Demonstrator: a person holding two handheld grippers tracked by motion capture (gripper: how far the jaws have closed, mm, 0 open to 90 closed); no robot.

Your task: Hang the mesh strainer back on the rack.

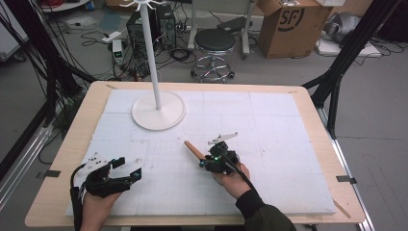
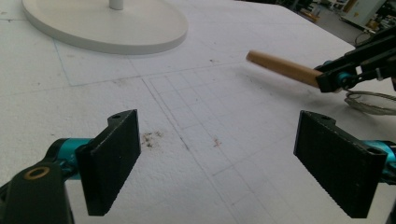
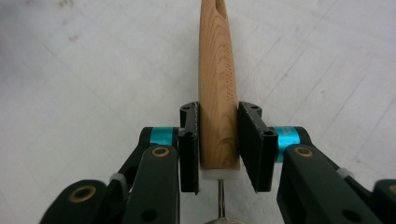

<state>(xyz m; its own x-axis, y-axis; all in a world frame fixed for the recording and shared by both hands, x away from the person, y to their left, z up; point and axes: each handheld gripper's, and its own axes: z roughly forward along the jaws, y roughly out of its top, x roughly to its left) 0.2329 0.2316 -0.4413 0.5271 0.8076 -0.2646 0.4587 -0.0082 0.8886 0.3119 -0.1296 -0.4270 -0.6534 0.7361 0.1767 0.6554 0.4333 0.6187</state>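
High view: I work at a table covered by a white foam board, one gripper in each hand.
Right gripper: its jaws are clamped on a wooden handle, pads pressing both flanks in the right gripper view.
Where the handle is: near the middle of the board, in front of my right hand, its free end pointing up-left toward the white stand.
Why I hold it so: I grip low on the handle, close to the white collar and thin metal shank, which I judge gives control over the whole tool and leaves the top end, with its hanging hole, free.
What hangs below: in the left gripper view a wire mesh ring sits behind the jaws; it is probably a small sieve, but it is cut off at the edge.
Left gripper: jaws spread wide with nothing between them, low over the board near the left front; I judge it is parked there to stay clear of the right hand's work.
Why the stand is there: with hooks at the top of its pole, it looks like the place to hang the tool.
Count: two grippers, one wooden-handled tool, one stand, one board.
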